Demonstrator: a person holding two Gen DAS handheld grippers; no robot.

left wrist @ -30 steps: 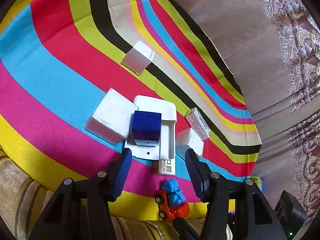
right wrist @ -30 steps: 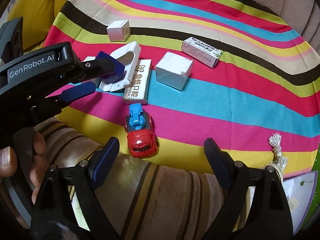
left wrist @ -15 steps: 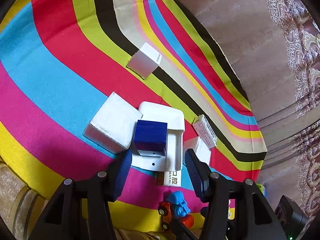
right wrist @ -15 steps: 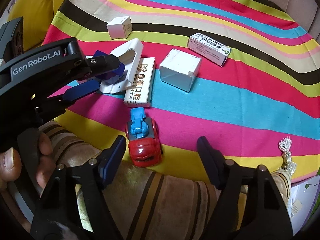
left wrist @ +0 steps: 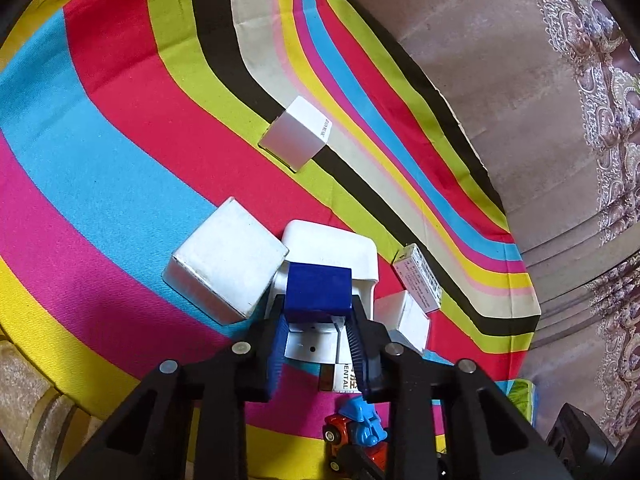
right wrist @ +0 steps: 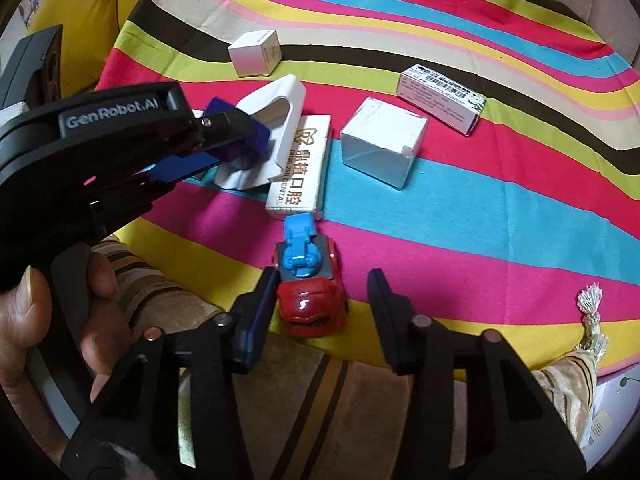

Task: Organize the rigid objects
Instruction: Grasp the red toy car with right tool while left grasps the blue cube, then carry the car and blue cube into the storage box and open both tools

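Observation:
My left gripper [left wrist: 318, 322] is shut on the dark blue block [left wrist: 319, 292] that sits on a white plastic holder [left wrist: 340, 248]; it shows from the side in the right wrist view [right wrist: 224, 140]. My right gripper [right wrist: 322, 304] is open, its fingers on either side of a red toy car with a blue figure [right wrist: 308, 280] at the cloth's near edge, left pad [right wrist: 260, 312] close to the car. A flat dental box [right wrist: 300, 168] lies beside the holder.
White boxes lie on the striped cloth: a large cube [left wrist: 226, 268] left of the holder, a small cube [right wrist: 256, 53] at the back, another cube [right wrist: 382, 142] and a long barcode box [right wrist: 440, 98] to the right. A tassel [right wrist: 590, 320] hangs at the right edge.
My left gripper moved forward and closed on the blue block. My right gripper moved forward and narrowed around the toy car.

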